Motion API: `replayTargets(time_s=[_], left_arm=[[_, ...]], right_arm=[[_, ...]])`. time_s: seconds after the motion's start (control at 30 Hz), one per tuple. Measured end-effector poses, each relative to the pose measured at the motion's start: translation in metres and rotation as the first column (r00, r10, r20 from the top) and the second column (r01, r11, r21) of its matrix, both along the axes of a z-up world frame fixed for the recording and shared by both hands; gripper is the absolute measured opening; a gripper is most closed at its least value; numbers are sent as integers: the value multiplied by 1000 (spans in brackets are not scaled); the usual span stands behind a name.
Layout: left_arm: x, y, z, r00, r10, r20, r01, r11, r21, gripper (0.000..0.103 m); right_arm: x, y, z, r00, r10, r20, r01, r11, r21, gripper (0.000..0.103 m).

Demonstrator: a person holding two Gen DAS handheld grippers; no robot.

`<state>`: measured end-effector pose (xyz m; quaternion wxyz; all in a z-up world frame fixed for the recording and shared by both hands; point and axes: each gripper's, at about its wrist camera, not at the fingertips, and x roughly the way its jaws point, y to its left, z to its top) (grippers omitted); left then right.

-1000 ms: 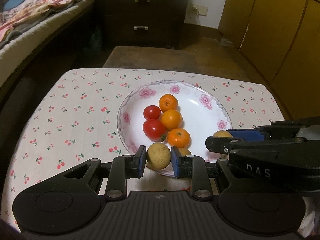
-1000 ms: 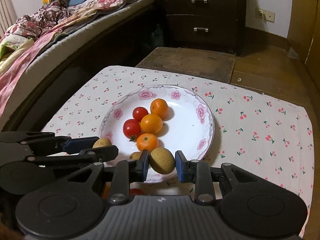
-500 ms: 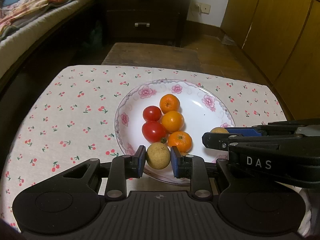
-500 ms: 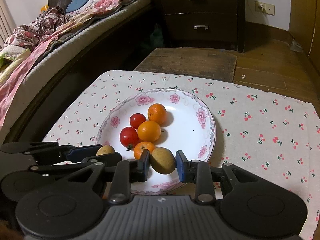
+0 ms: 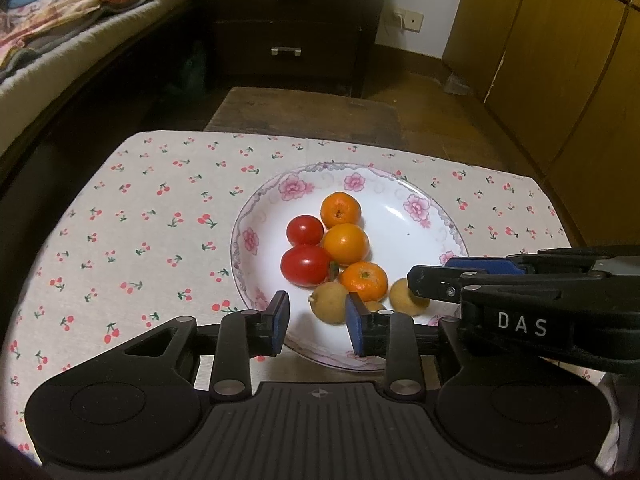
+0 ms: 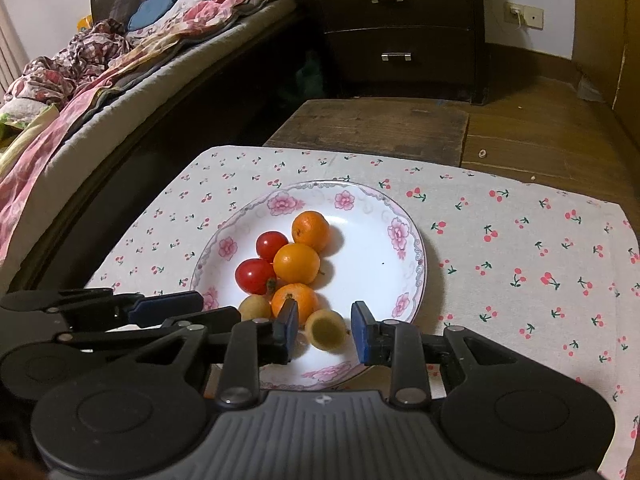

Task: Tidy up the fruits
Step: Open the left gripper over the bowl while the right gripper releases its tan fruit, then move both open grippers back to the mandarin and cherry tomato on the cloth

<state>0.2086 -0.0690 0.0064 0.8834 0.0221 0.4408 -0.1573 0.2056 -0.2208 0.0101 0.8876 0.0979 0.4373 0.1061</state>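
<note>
A white flowered plate (image 5: 420,208) (image 6: 404,236) holds three oranges (image 5: 346,243) (image 6: 297,263) and two tomatoes (image 5: 306,265) (image 6: 255,276). My left gripper (image 5: 317,324) hangs over the plate's near rim. Its jaws are opening, and a yellow-brown fruit (image 5: 329,302) (image 6: 255,307) lies on the plate by the right pad, clear of the left one. My right gripper (image 6: 325,330) stands open over the near rim. A second yellow-brown fruit (image 6: 326,329) (image 5: 407,298) sits between its pads with a gap on each side. Each gripper also shows in the other's view, the right gripper (image 5: 440,276) and the left gripper (image 6: 188,312).
The plate sits on a cherry-print cloth (image 5: 152,216) (image 6: 520,264) over a low table. A wooden bench (image 6: 376,128) stands beyond it. A bed (image 6: 100,80) runs along the left, a dark drawer chest (image 6: 400,28) stands at the back, and wooden cabinets (image 5: 560,60) line the right.
Both grippers were shut on a yellow-brown fruit; now both pairs of jaws have spread and the two fruits rest on the plate's near part.
</note>
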Motion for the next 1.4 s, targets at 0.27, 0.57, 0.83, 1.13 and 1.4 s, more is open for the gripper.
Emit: replayTargets(time_s=[0.27, 0.57, 0.83, 1.13, 1.4], left_arm=[[-6, 2, 5, 1000, -11, 14, 11, 1000, -4, 42], [-25, 9, 14, 999, -27, 37, 28, 1000, -9, 52], [-43, 21, 12, 999, -22, 24, 22, 1000, -3, 52], [-55, 38, 10, 1000, 7, 2, -7, 1000, -12, 52], [-52, 51, 6, 999, 34, -14, -34, 999, -16, 55]], right_arm=[[-6, 1, 4, 1000, -8, 13, 8, 1000, -7, 31], [-25, 8, 12, 1000, 1, 12, 0, 999, -50, 31], [-49, 17, 8, 1000, -1, -19, 0, 999, -39, 32], [-58, 27, -1, 998, 2, -60, -4, 999, -31, 32], [-48, 41, -15, 995, 16, -97, -19, 999, -31, 32]])
